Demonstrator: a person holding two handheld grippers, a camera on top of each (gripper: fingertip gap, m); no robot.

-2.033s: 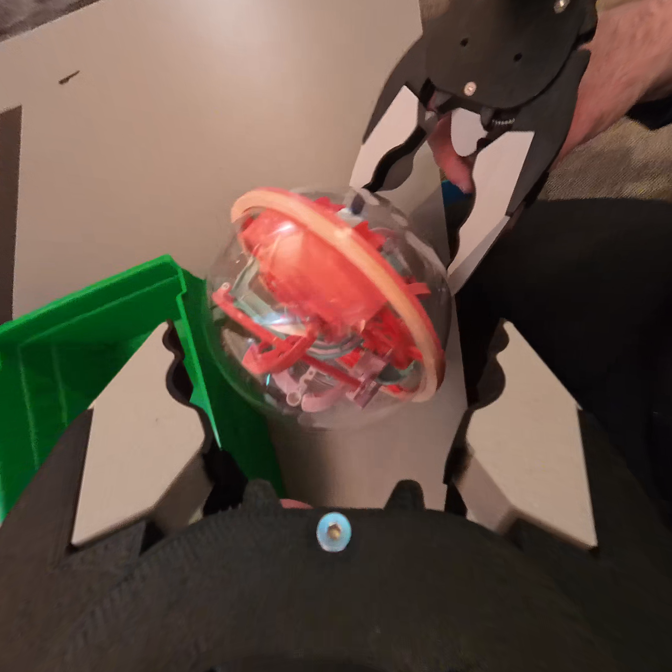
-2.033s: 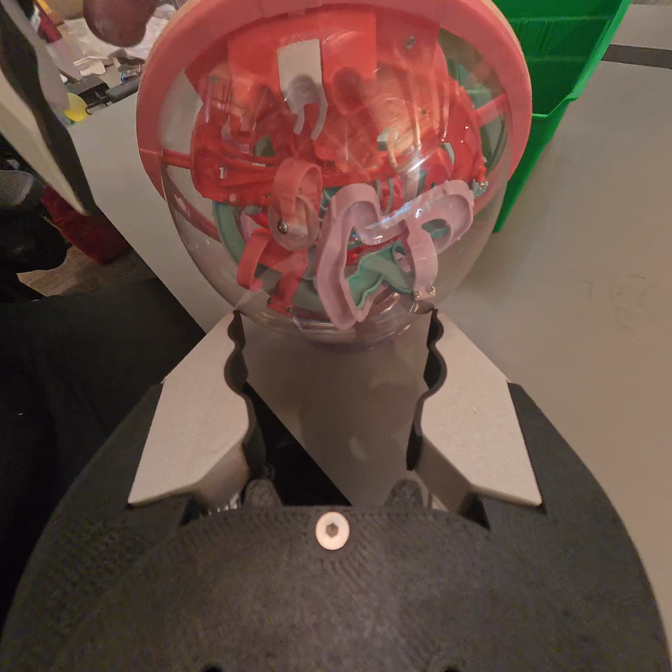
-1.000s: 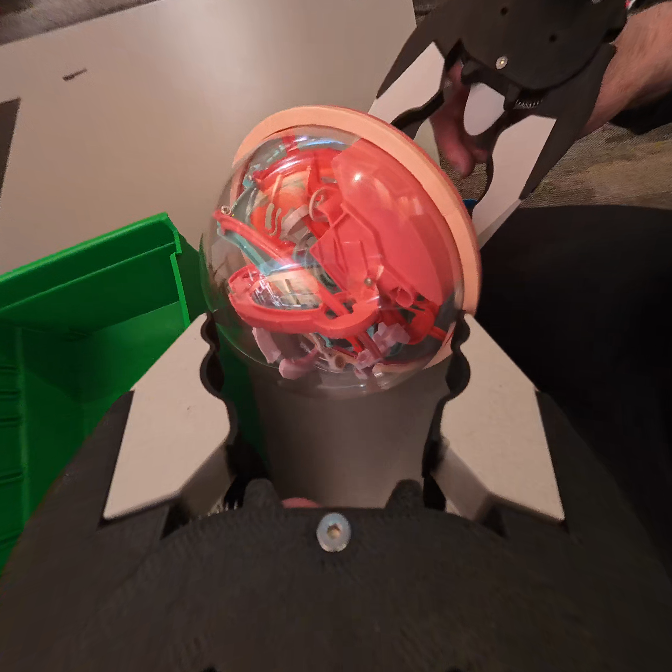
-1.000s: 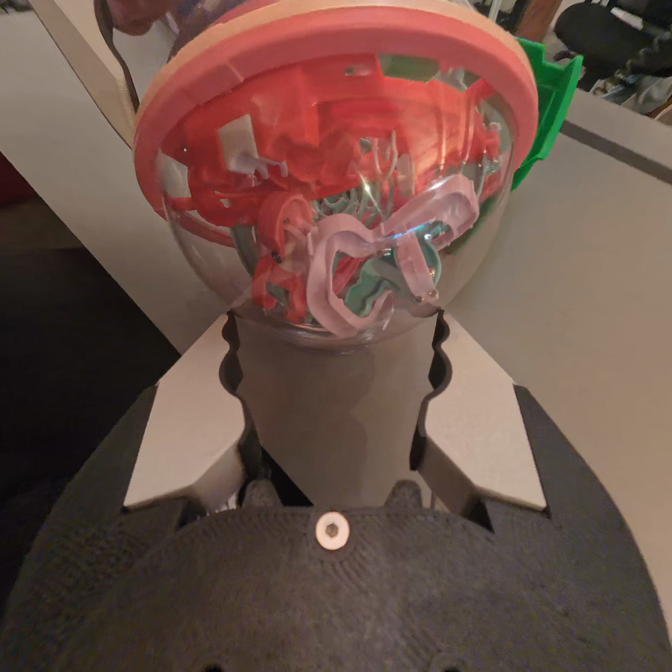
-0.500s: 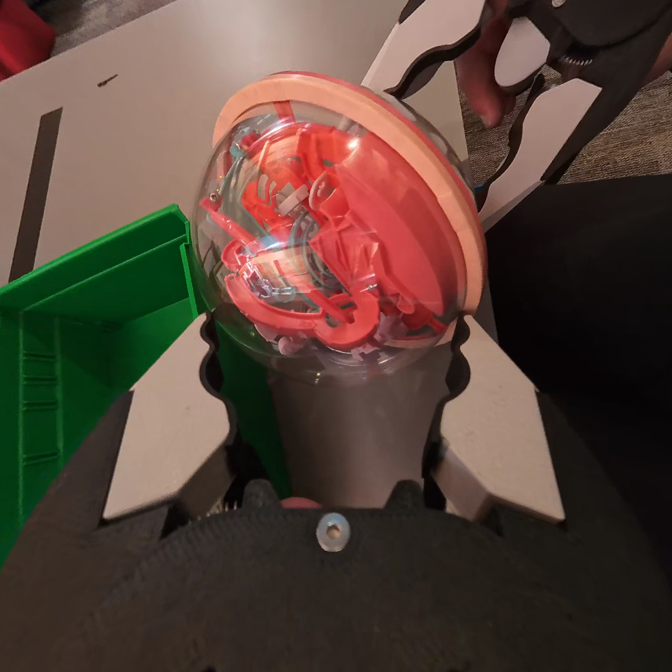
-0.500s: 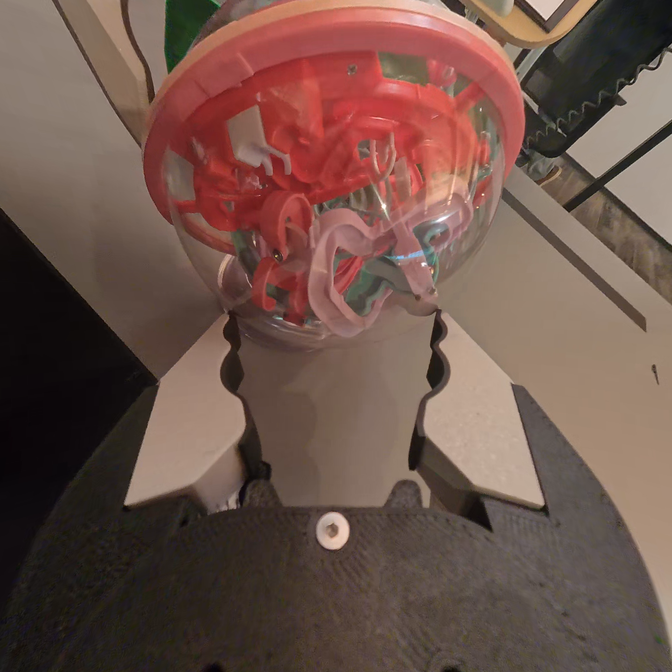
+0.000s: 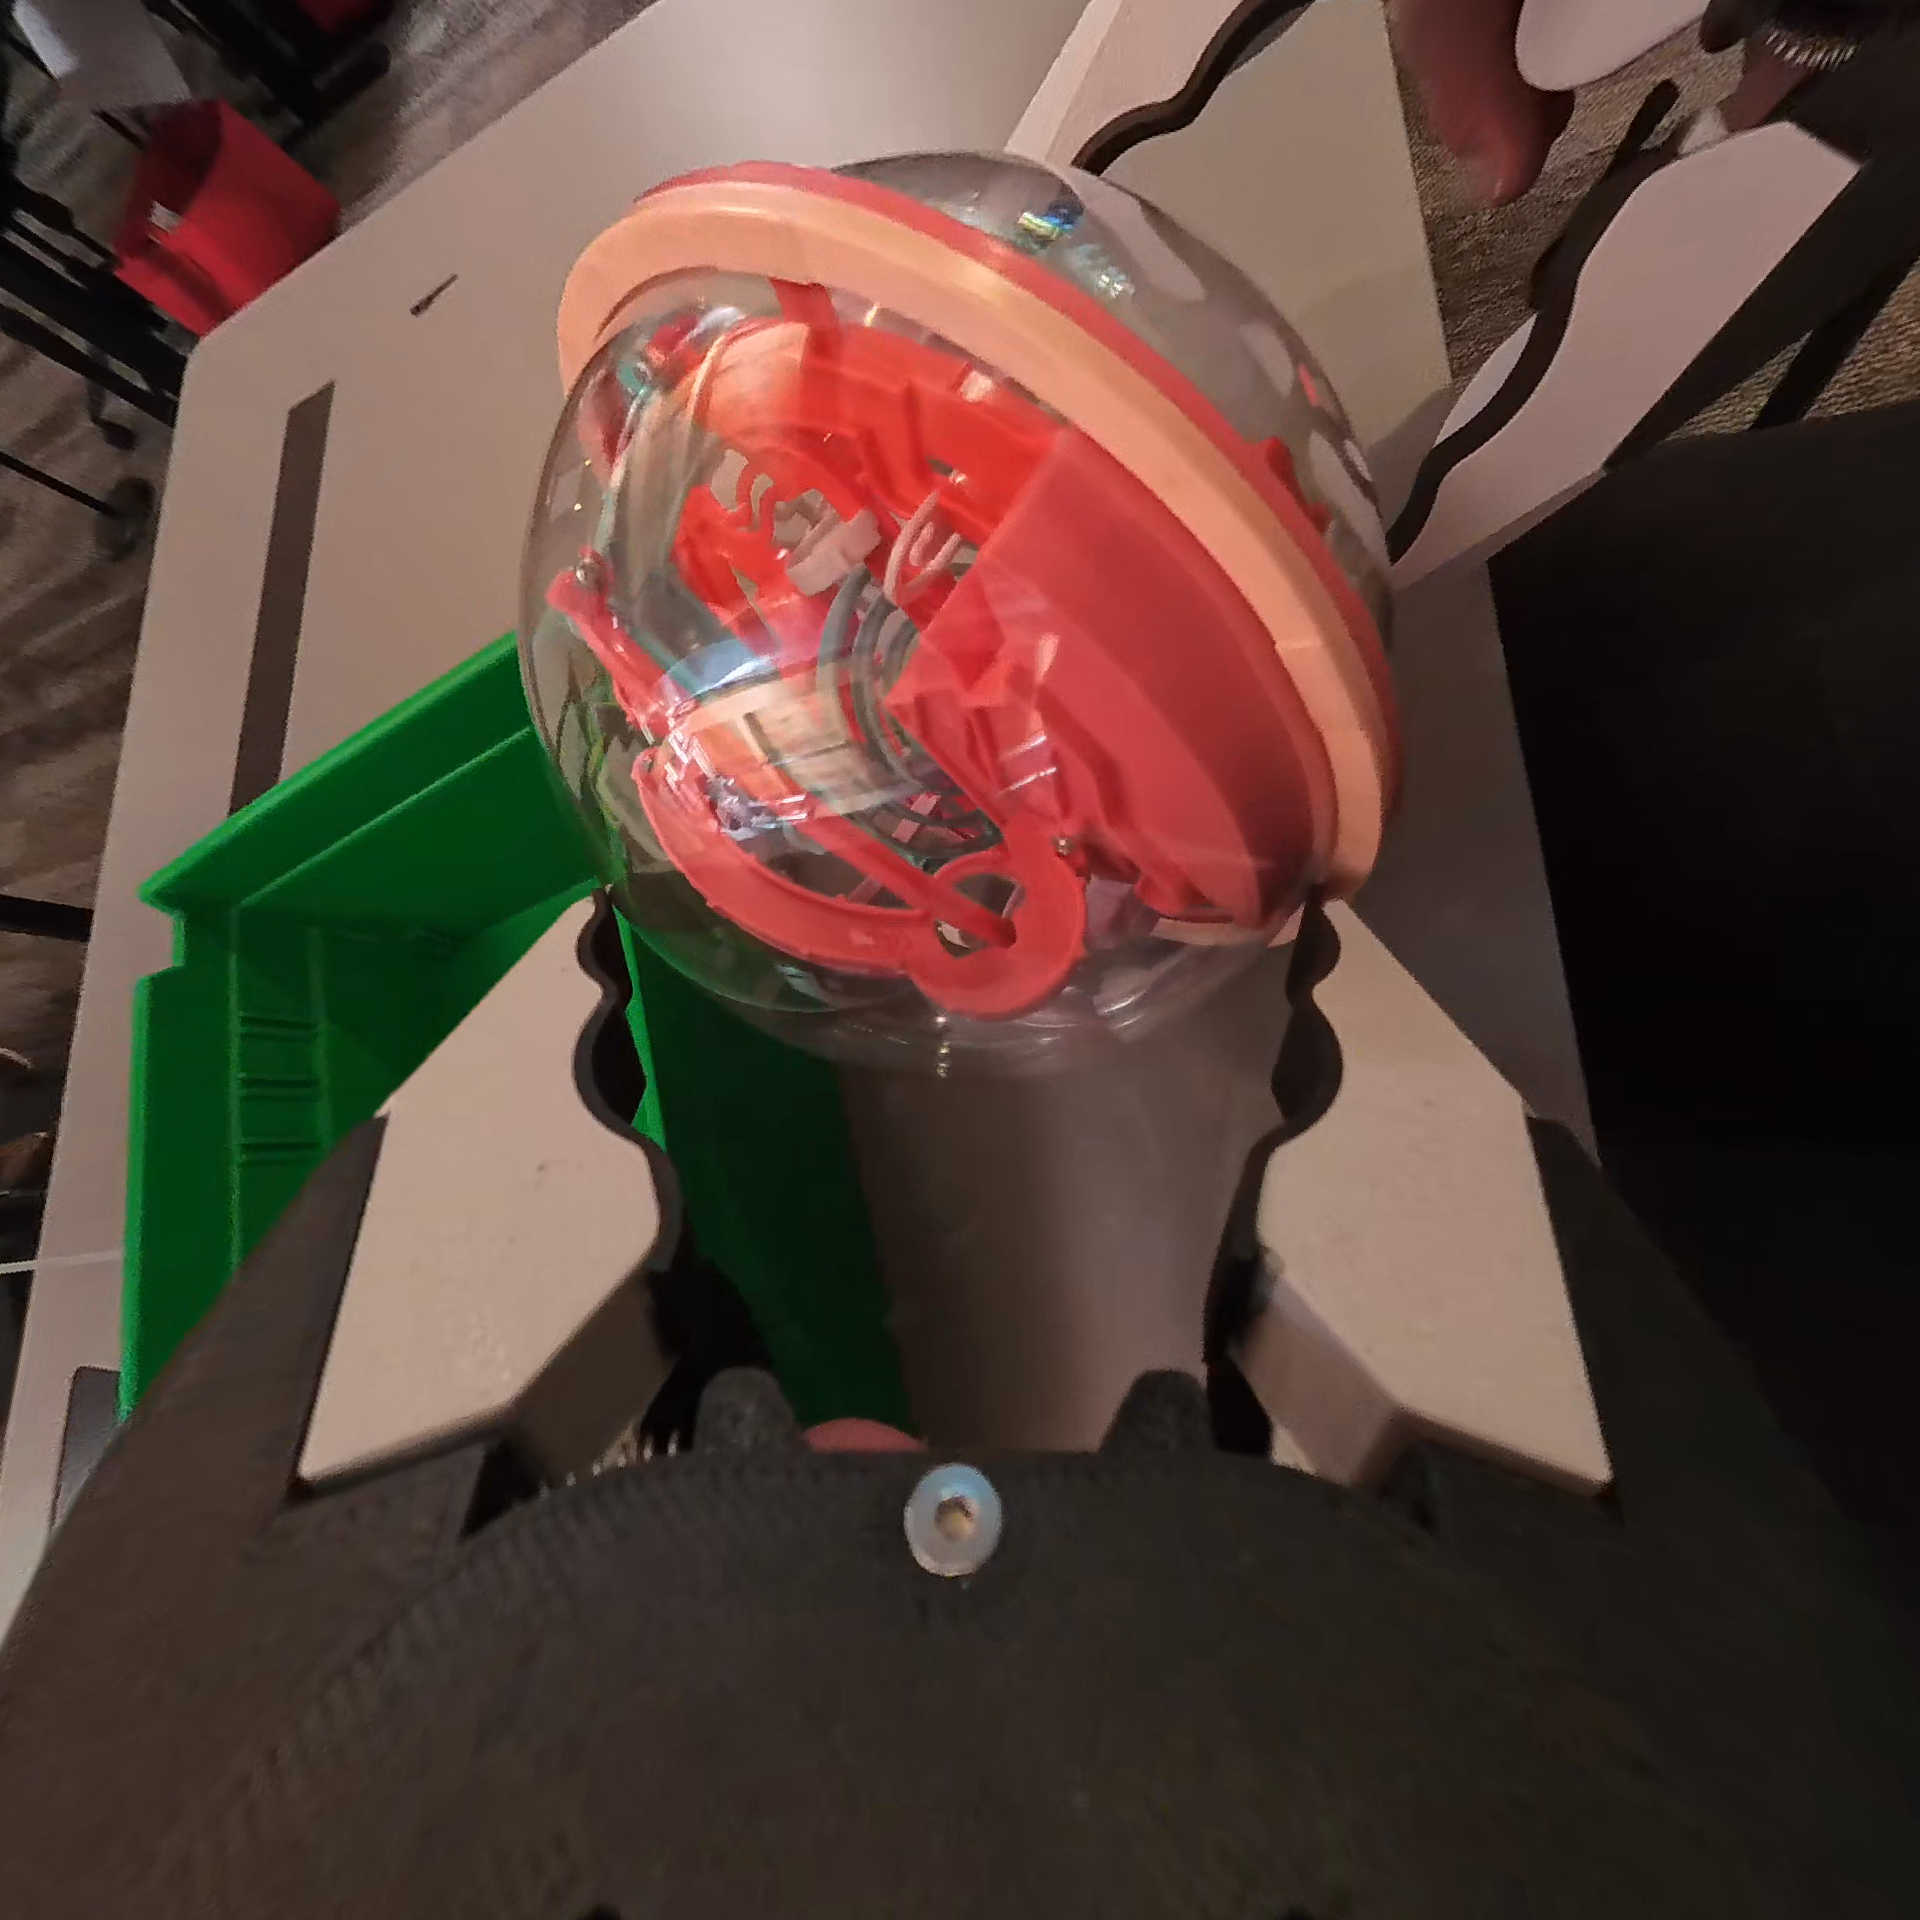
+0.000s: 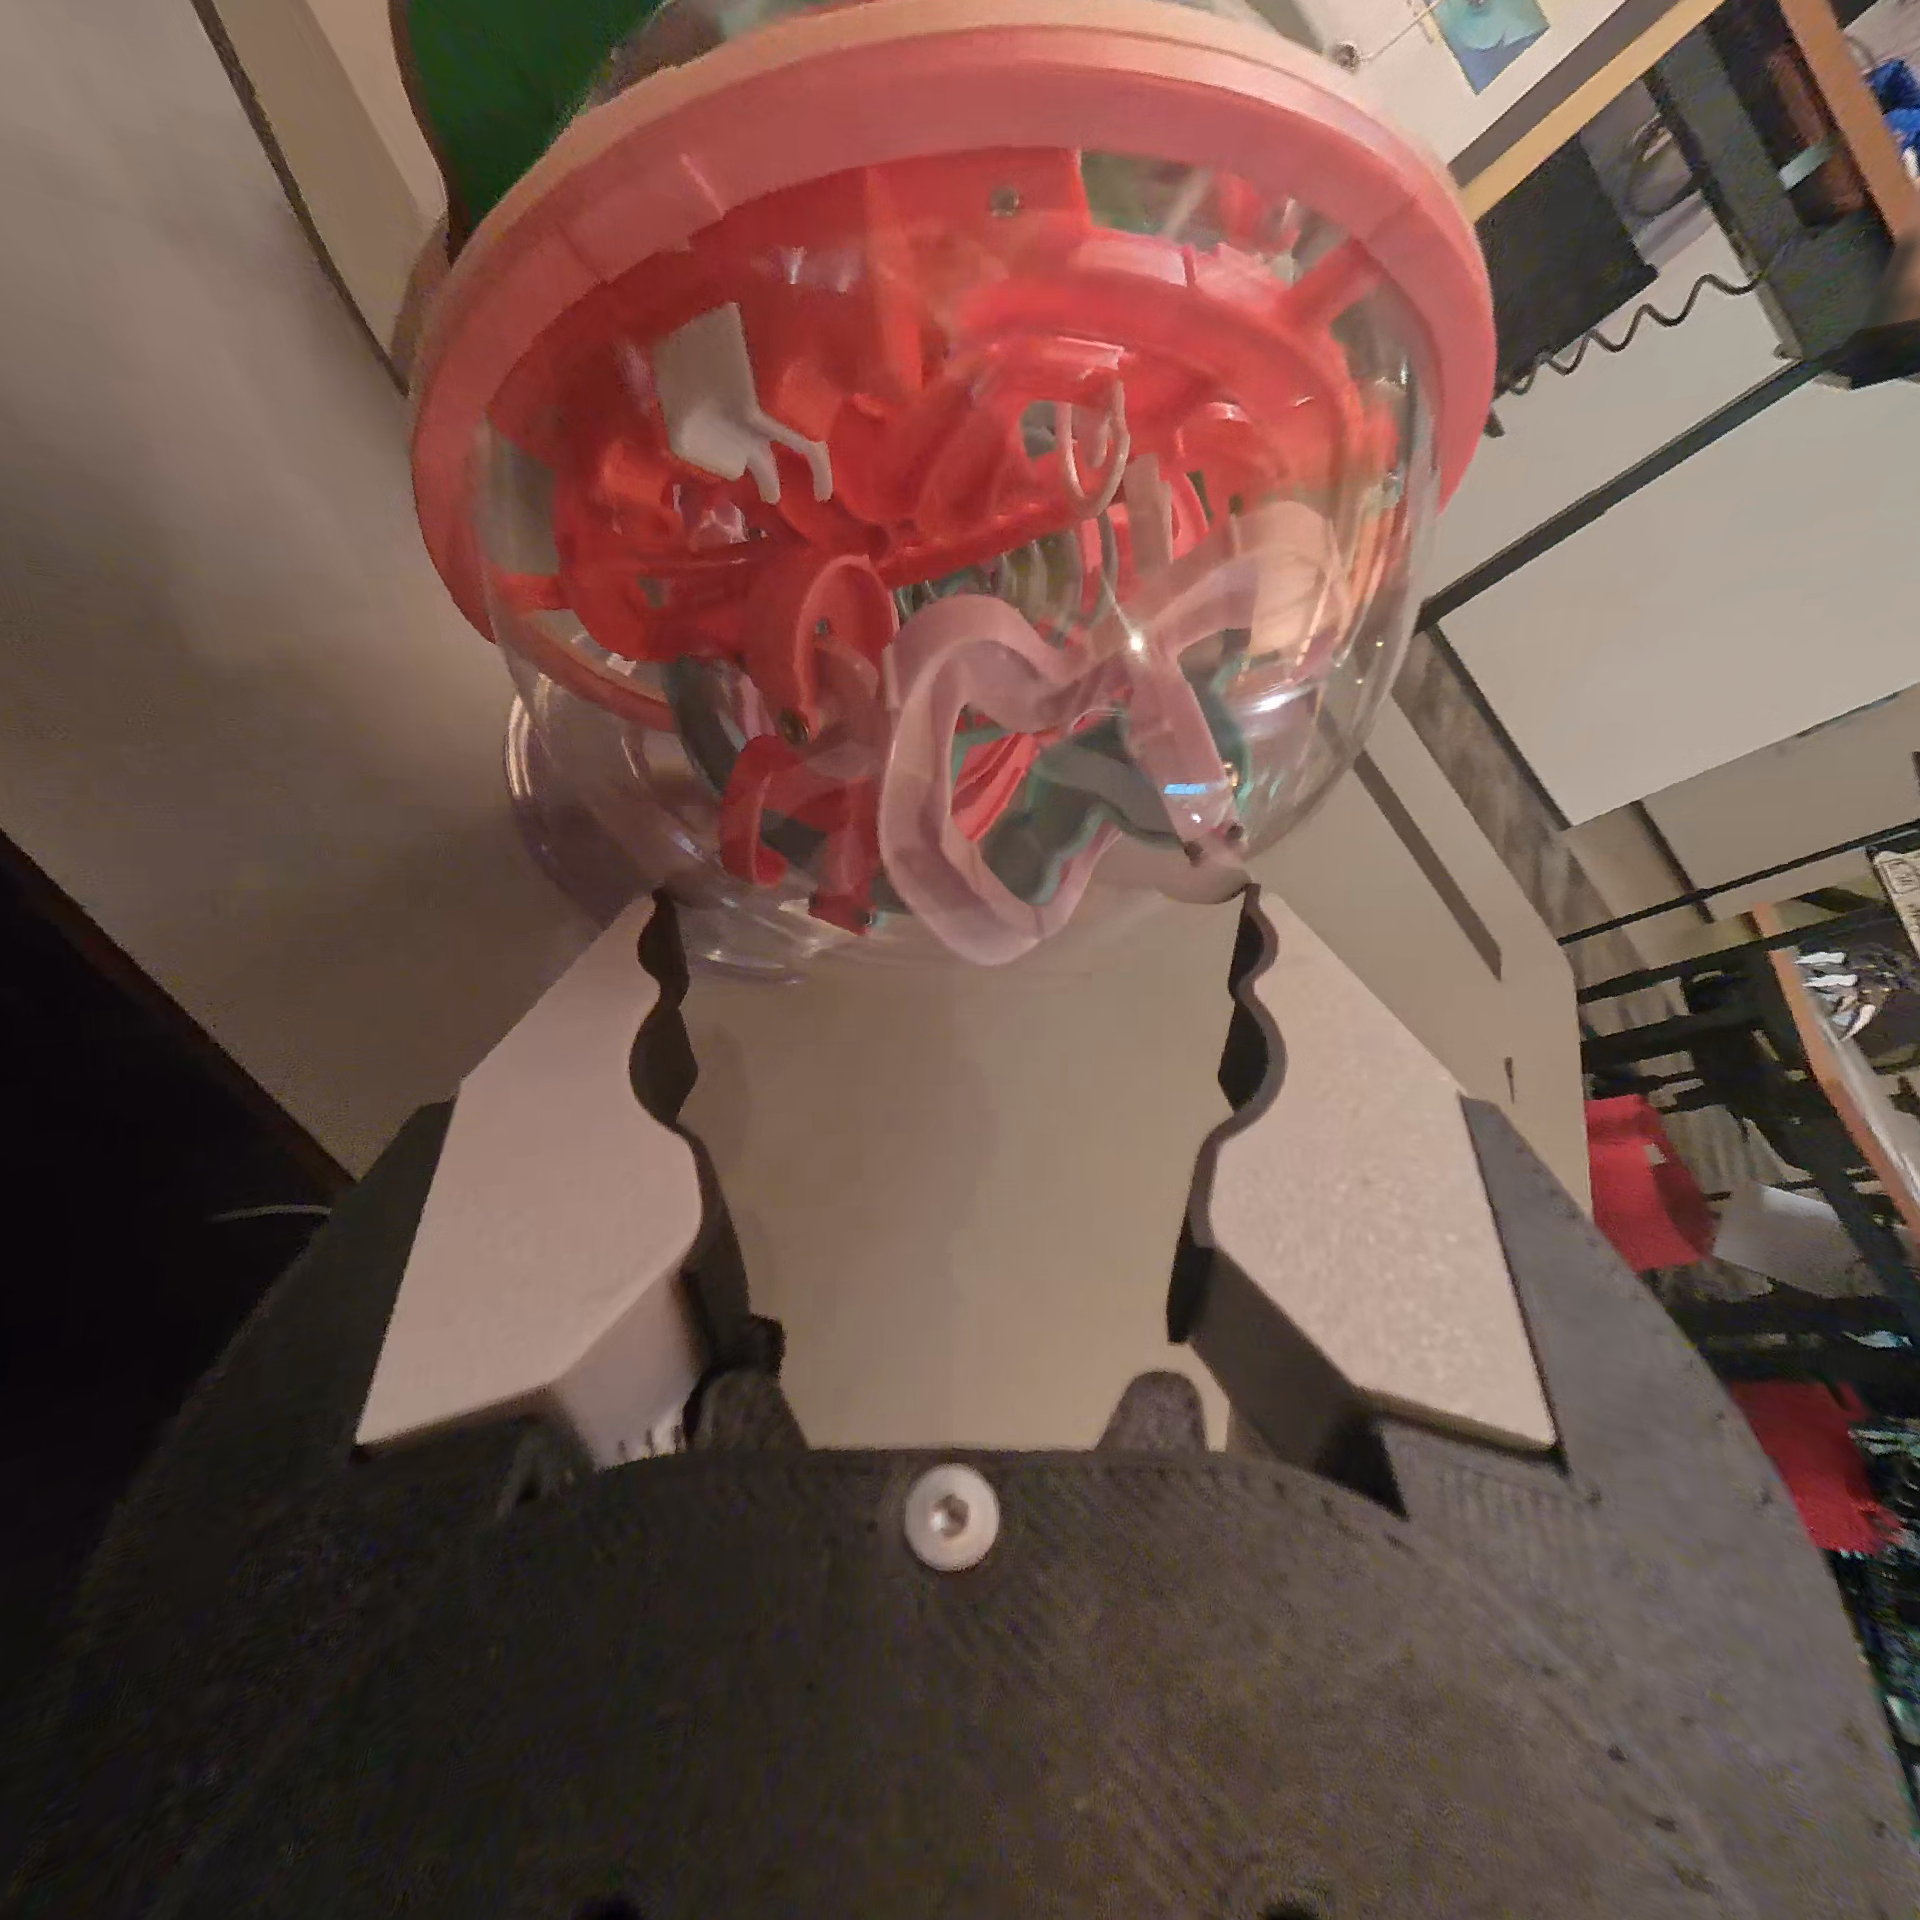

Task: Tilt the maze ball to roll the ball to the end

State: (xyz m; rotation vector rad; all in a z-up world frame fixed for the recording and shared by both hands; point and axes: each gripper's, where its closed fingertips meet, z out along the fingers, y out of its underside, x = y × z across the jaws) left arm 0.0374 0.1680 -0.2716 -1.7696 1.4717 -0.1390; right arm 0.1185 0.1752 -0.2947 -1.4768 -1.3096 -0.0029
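Note:
The maze ball (image 7: pixel 935 644) is a clear sphere with red, pink and teal tracks inside and a peach and red ring around its middle. It is held in the air between both grippers, tilted. My left gripper (image 7: pixel 951 925) has its jaws wide, fingertips pressed on the sphere's near side. My right gripper (image 8: pixel 951 904) grips the opposite half of the maze ball (image 8: pixel 935 520) the same way. Its fingers (image 7: pixel 1621 270) show behind the sphere in the left wrist view. I cannot make out the small rolling ball.
A green bin (image 7: pixel 343 935) stands on the pale table (image 7: pixel 416 468) below and left of the sphere. A person's hand (image 7: pixel 1475 114) holds the right gripper. A red object (image 7: pixel 223 208) lies on the floor beyond the table. Shelving (image 8: pixel 1766 208) stands at the right.
Both grippers have swung together with the sphere. Its ring now faces more upward in the left wrist view. More of the table, floor and shelving shows. The grip is unchanged.

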